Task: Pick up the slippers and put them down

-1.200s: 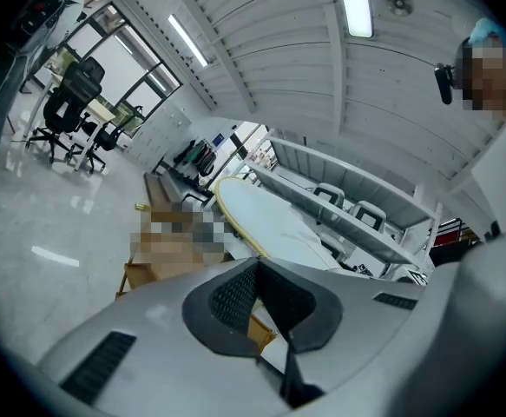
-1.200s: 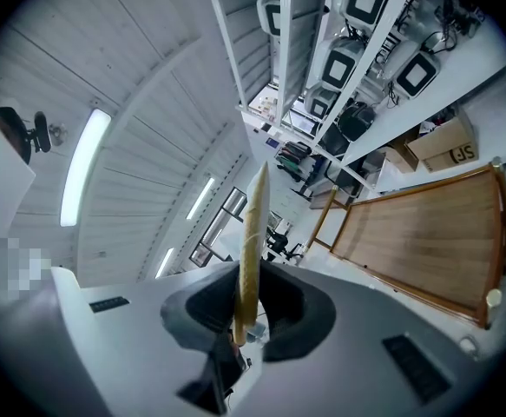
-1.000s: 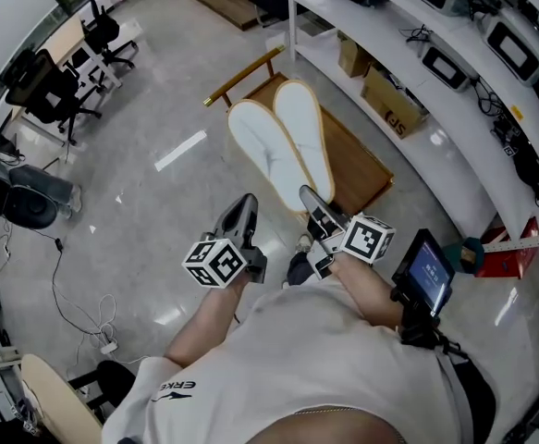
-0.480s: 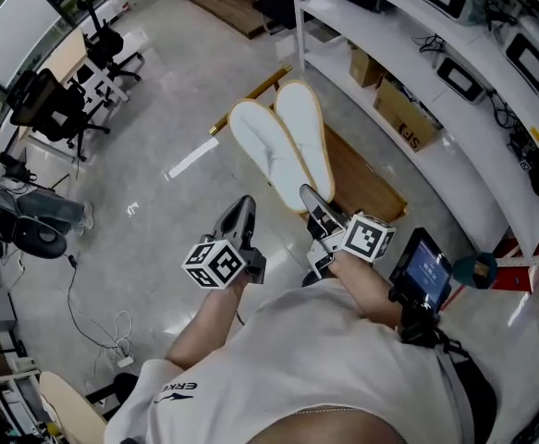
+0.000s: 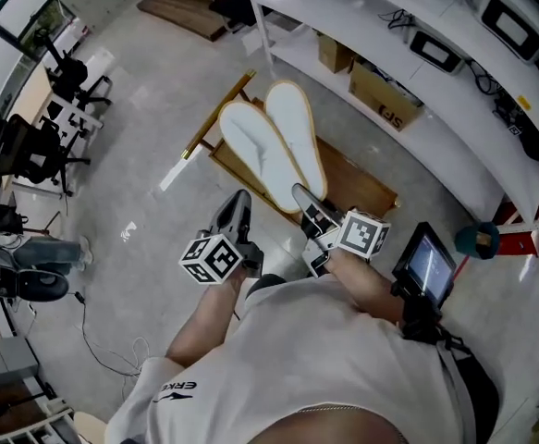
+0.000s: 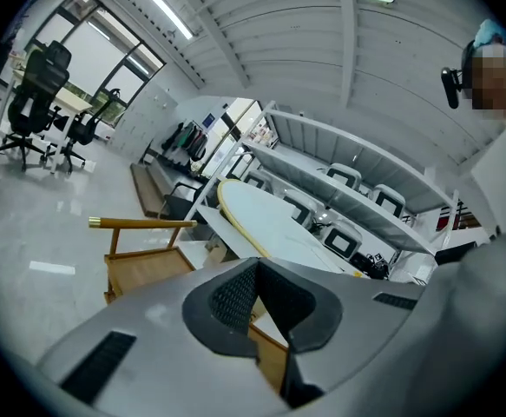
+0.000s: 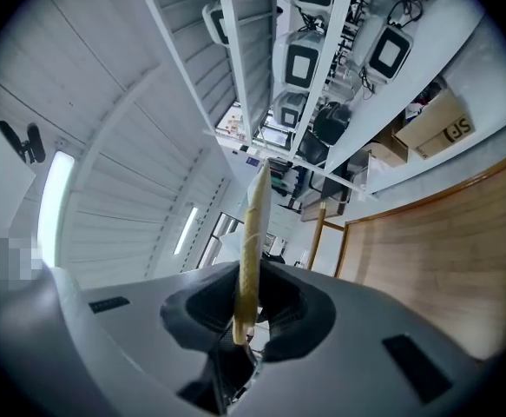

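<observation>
Two white-soled slippers with tan rims fan out side by side above the floor. Their near ends sit in my right gripper, which is shut on them. In the right gripper view a thin tan slipper edge stands upright between the dark pads of that right gripper. My left gripper hangs just left of the slippers with its fingers together and nothing in them. In the left gripper view the left gripper points past a white sole on its right.
A low wooden rack with a brass rail lies on the grey floor under the slippers. White shelving with monitors and a cardboard box runs along the right. Office chairs stand far left. A small screen hangs at the person's waist.
The person has moved and turned, so floor, rack and shelves have shifted in view. Both grippers went along together. The slippers stay in the right gripper.
</observation>
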